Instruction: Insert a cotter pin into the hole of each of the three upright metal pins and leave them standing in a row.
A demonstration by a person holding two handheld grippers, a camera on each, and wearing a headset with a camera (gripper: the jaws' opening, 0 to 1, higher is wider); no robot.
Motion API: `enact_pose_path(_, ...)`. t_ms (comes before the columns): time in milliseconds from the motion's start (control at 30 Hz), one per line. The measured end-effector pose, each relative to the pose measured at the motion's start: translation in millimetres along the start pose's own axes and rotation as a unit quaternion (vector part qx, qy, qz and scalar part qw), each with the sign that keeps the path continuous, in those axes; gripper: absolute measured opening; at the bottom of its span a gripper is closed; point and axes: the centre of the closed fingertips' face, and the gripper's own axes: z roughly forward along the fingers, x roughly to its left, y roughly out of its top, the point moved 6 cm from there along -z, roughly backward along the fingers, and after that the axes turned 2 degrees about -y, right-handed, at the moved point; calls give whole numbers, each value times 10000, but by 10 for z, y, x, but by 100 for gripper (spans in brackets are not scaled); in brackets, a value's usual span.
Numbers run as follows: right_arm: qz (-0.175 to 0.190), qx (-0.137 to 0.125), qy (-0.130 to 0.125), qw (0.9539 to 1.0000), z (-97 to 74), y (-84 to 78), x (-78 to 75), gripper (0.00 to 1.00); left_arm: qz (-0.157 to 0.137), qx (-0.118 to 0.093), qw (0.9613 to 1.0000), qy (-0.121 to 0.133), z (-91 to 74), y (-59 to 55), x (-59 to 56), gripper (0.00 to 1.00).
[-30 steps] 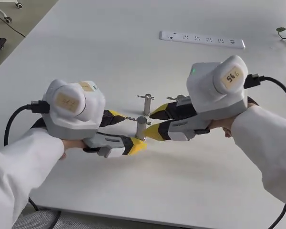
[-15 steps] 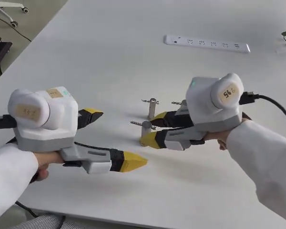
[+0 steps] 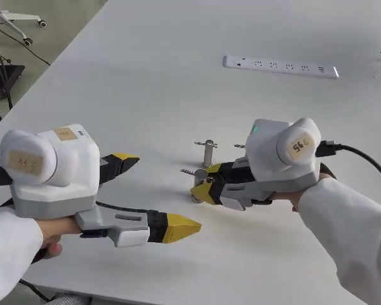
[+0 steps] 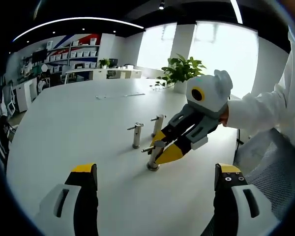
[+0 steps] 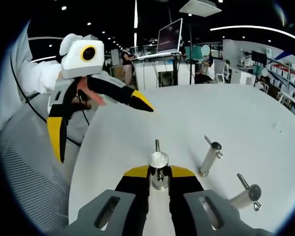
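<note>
1. Gripping the nearest metal pin [image 5: 158, 162], my right gripper [image 3: 203, 182] has its jaws clenched on the shaft, one yellow tip on each side. I judge the clamp is there to steady the pin so it cannot topple.
2. That pin sits right between the right jaws. It stands on its base on the table [image 3: 146, 82], long axis vertical and cap upward.
3. Its cotter pin [image 3: 187, 171] passes through the hole just under the cap and lies level, crosswise to the shaft. In the right gripper view it points straight ahead out of the jaws, roughly toward my other gripper.
4. My left gripper [image 3: 166, 190] has its jaws released wide and holds nothing. It hangs well ahead of the right jaws with bare table between. I read that as an idle hand kept out of the row's way.
5. Off to the right of the right jaws, the middle metal pin [image 5: 209, 161] and the far metal pin [image 5: 246, 195] stand upright and apart. Each carries a cotter across its top, so the row runs sideways from the jaws.
6. All three look pinned to me. What remains, I judge, is opening the right jaws without tipping the held pin.
7. A power strip [image 3: 279, 65] lies far beyond both grippers.
</note>
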Motion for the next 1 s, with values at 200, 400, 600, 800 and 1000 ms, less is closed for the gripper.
enact_pose_path(200,-244,92,-56,9996,-27,10,4,8,31,71,10000,24,-29,-3,16,99)
enact_pose_path(400,-443,-39,109,9990,-292,11,24,8,95,127,9999,-4,-37,1,-5,99)
enact_pose_path(600,-737,112,166,9971,-700,-83,-118,8,104,277,9995,-80,-24,-27,-48,99)
enact_pose_path(800,-599,94,159,9980,-1023,-270,-341,8,105,342,9993,-105,21,-8,-102,99)
enact_pose_path(1000,-457,66,-64,9989,-1216,-446,-581,8,-91,421,9990,74,49,-44,-85,99)
